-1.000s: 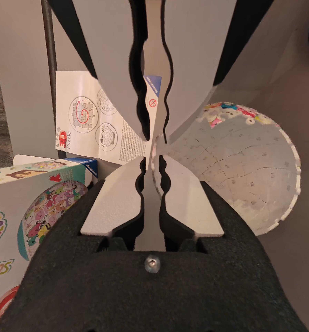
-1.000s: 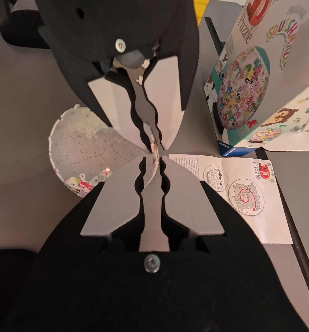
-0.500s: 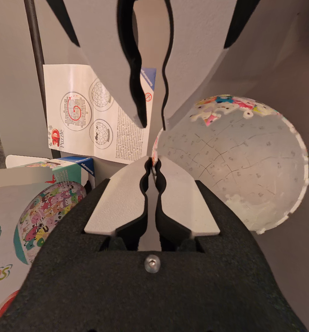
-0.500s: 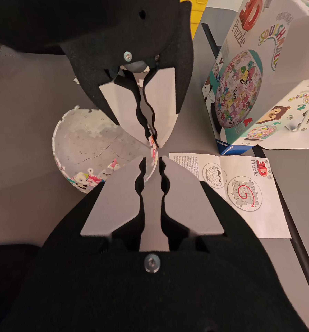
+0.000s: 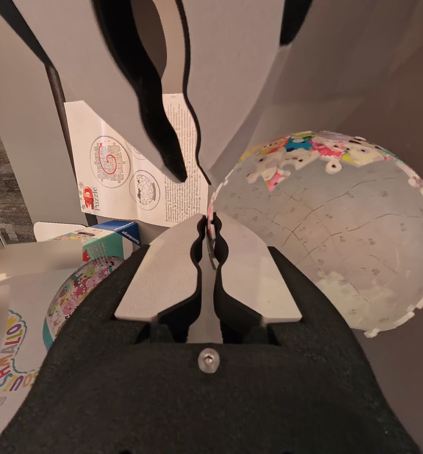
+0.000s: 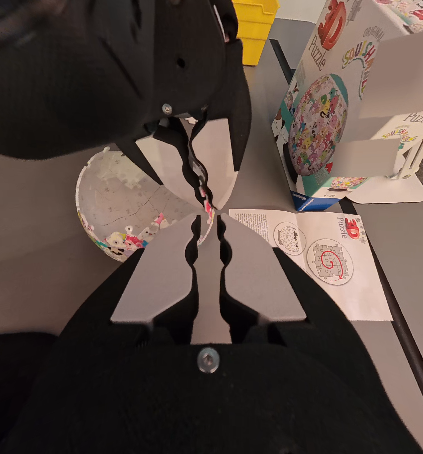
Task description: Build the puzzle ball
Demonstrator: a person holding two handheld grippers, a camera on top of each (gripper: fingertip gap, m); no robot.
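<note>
The half-built puzzle ball (image 5: 328, 233) is an open shell, white inside with colourful pieces along its rim, lying on the grey table (image 6: 33, 282); it also shows in the right wrist view (image 6: 121, 196). My left gripper (image 5: 208, 219) is shut on the shell's near rim, with a pink-and-white edge showing between its pads. It enters the right wrist view (image 6: 205, 204) from above. My right gripper (image 6: 209, 216) faces it tip to tip, jaws a little apart with the rim between them. It hangs from the top of the left wrist view (image 5: 195, 178).
The puzzle box (image 6: 316, 127) stands to the right of the ball, leaning on a white stand (image 6: 390, 189). The instruction sheet (image 6: 328, 258) lies flat in front of it. A yellow bin (image 6: 254, 32) sits at the back. A dark gap (image 6: 390, 307) splits the tabletop. My right fingertips sit around 5 cm from my left ones.
My left gripper has closed from slightly open onto the shell's rim. Both grippers have shifted a little around the ball. The right gripper's jaw width has not changed.
</note>
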